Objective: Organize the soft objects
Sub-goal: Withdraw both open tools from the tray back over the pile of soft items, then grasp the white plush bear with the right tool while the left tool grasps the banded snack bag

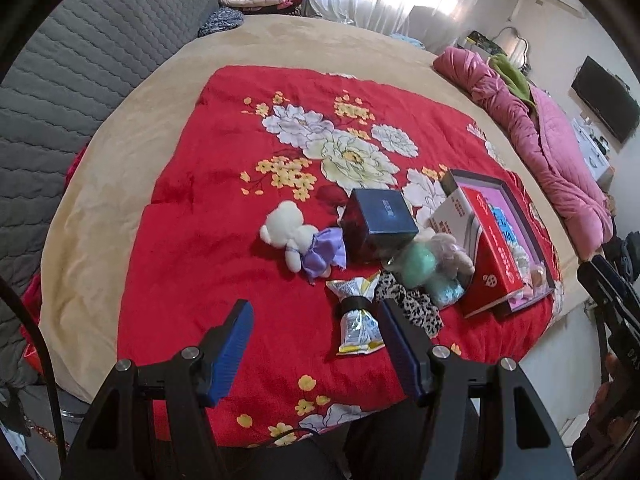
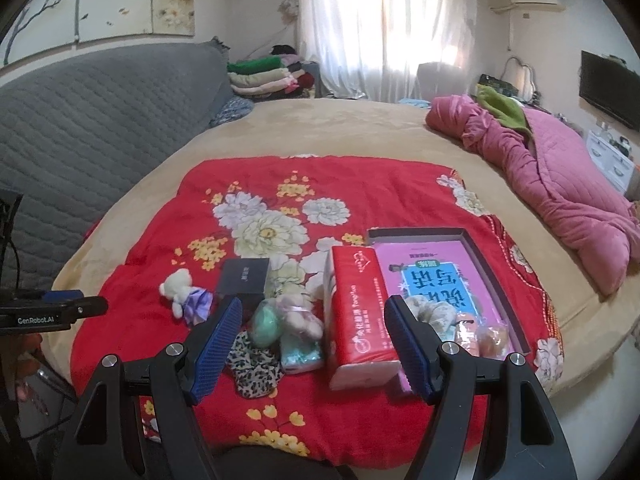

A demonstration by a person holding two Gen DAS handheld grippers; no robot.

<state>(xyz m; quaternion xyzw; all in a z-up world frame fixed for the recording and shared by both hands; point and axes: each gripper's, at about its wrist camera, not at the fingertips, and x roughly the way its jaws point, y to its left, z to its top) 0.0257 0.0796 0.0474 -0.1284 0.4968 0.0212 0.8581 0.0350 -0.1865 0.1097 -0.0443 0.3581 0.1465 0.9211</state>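
Note:
On a red floral blanket (image 1: 208,240) lie a white plush bear in a purple dress (image 1: 300,240) (image 2: 186,294), a mint and pink plush bundle (image 1: 430,264) (image 2: 286,320), a leopard-print scrunchie (image 1: 416,308) (image 2: 254,368), a snack packet (image 1: 358,316), a dark blue box (image 1: 382,224) (image 2: 244,280), and a red tissue pack (image 1: 488,248) (image 2: 360,316). A shallow tray (image 2: 496,276) holds a pink book and small soft items. My left gripper (image 1: 316,332) is open above the near blanket, beside the packet. My right gripper (image 2: 314,332) is open above the plush bundle and tissue pack.
A pink quilted coat (image 2: 560,176) lies on the beige bed at right. A grey padded headboard (image 2: 100,120) runs along the left. Folded clothes (image 2: 272,74) are stacked at the far end. The right gripper's edge shows in the left wrist view (image 1: 612,300).

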